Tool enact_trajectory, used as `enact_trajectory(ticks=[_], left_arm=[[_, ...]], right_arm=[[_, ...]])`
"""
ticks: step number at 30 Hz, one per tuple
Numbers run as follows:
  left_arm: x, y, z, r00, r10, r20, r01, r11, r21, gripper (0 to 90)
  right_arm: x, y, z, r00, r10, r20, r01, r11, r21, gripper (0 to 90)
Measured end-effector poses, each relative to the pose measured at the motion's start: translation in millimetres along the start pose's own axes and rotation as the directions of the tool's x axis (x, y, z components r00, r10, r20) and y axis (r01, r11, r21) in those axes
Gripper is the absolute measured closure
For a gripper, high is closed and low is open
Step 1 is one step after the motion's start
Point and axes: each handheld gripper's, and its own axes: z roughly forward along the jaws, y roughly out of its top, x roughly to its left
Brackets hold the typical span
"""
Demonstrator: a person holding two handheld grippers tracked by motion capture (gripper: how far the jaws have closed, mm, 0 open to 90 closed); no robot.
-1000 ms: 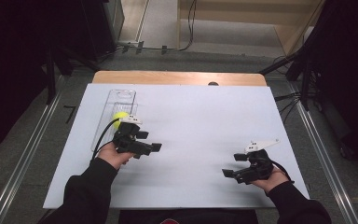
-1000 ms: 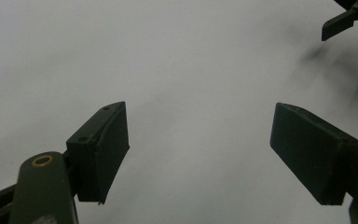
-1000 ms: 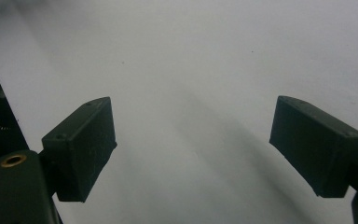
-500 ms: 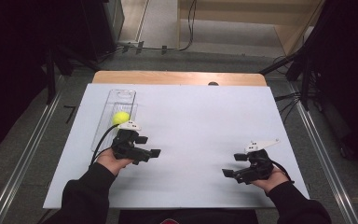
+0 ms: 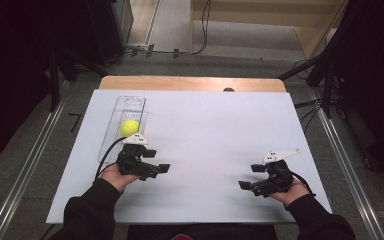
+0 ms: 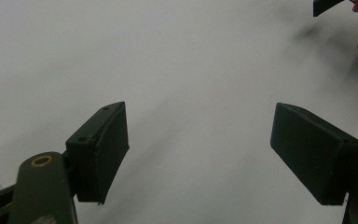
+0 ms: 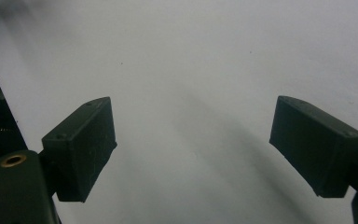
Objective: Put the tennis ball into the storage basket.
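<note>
A yellow-green ball (image 5: 129,127) lies in a clear plastic tray (image 5: 128,103) at the left of the white tabletop (image 5: 215,125). Just in front of the tray, toward the person, a hand holds my left gripper (image 5: 159,170). It points right and its jaws are open with nothing between them. In the left gripper view the gripper (image 6: 198,149) stands wide over bare white surface. At the right near side, my right gripper (image 5: 249,176) points left, also open and empty. In the right gripper view its jaws (image 7: 193,144) are spread over the bare tabletop.
A wooden strip (image 5: 190,83) borders the table's far edge. Metal rails (image 5: 340,150) run along both sides on the floor. The right gripper's jaw tips (image 6: 338,5) show at the top right of the left gripper view.
My left gripper has drawn back from the tray toward the person, and the ball now shows in full. The right gripper has hardly moved.
</note>
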Motion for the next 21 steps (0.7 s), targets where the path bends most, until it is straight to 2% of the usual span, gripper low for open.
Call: enact_trajectory(ticks=[12,21], left_arm=[[-2.3,-11.3,-6.2,0.9998,-0.013,0.016,0.013,0.9999,0.005,19.9],[-2.5,-16.6,-9.4,0.9998,0.001,0.021,-0.002,0.9998,0.02,19.9]], right_arm=[[-0.1,0.1,0.3,1.0,0.0,0.004,0.0,1.0,0.002,12.2],[-0.3,0.0,0.2,1.0,0.003,0.006,-0.003,1.0,0.0,12.2]])
